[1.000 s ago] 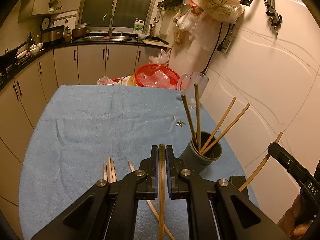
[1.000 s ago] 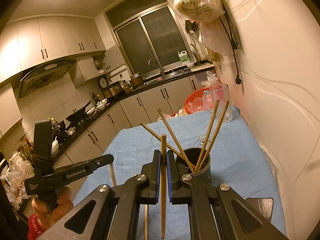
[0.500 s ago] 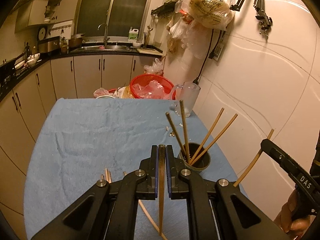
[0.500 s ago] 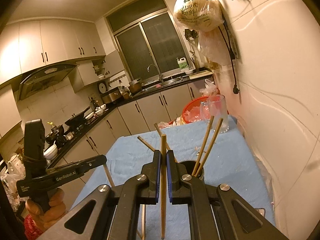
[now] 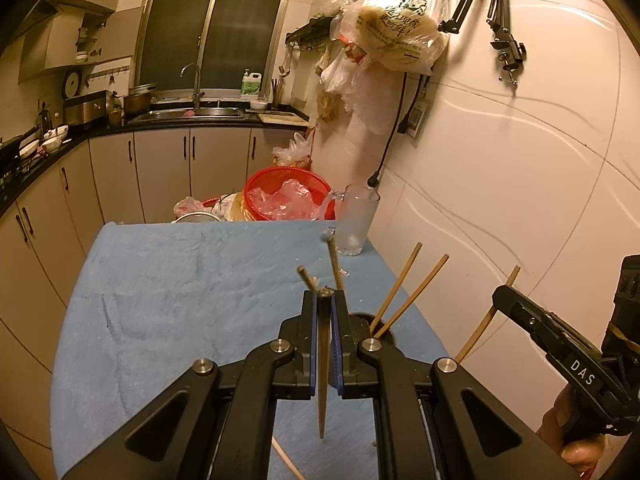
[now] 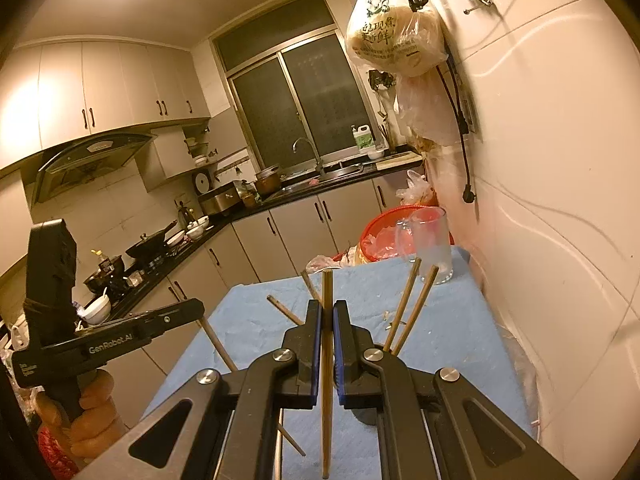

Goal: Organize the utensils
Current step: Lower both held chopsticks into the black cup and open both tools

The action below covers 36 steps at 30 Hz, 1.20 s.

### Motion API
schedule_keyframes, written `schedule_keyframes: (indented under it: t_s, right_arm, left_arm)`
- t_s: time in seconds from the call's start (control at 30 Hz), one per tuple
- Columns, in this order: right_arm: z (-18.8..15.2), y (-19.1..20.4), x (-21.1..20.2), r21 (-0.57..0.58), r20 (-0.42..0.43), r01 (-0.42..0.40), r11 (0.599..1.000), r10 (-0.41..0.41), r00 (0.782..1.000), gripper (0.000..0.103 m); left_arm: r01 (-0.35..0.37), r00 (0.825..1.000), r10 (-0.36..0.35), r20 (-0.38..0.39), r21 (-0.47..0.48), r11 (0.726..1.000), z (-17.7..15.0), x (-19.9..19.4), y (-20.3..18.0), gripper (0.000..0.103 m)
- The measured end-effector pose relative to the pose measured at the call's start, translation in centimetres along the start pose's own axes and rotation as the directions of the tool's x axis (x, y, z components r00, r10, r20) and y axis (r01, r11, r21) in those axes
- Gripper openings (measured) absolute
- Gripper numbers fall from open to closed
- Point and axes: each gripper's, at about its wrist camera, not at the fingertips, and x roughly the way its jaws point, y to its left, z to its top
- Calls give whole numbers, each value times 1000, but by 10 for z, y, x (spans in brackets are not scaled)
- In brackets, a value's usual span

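Matt black plastic on the left gripper and the right gripper, with bright metal pivot pins and blue rubbery pads. Bare light wood, matt, on the chopstick clamped in the left gripper; the same on the chopstick clamped in the right gripper and on the chopsticks in the holder. Dark matt plastic, by its look, on the holder. Blue cloth, towel-like, rough nap, creased. Clear glass on the mug, cloudy finish. Red plastic mesh on the basket. Thin glossy film on the hanging bag. Smooth glossy wall tile. Matt cabinet fronts with dark metal handles.
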Motion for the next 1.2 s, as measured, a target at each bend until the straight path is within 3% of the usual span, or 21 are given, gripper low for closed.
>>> schedule_keyframes:
  t_s: [0.33,0.67,1.0,1.2]
  right_arm:
    - [33,-2,-5,-8,60,19,1000,-19,998,6]
    - [79,-3,-1,-17,137,58,998,-55,989,6]
    - [66,-19,41,-24,92,134,991,-131,987,6]
    - [56,-30,54,-8,48,130,991,-130,990,6]
  left_arm:
    - [23,997,-27,71,57,998,33,-18,-31,7]
    - [55,983,-70,168,88,995,81,-31,-57,7]
    - [51,996,-54,66,50,997,59,23,-46,7]
    - [25,1000,-26,15,18,1000,46,51,-33,7]
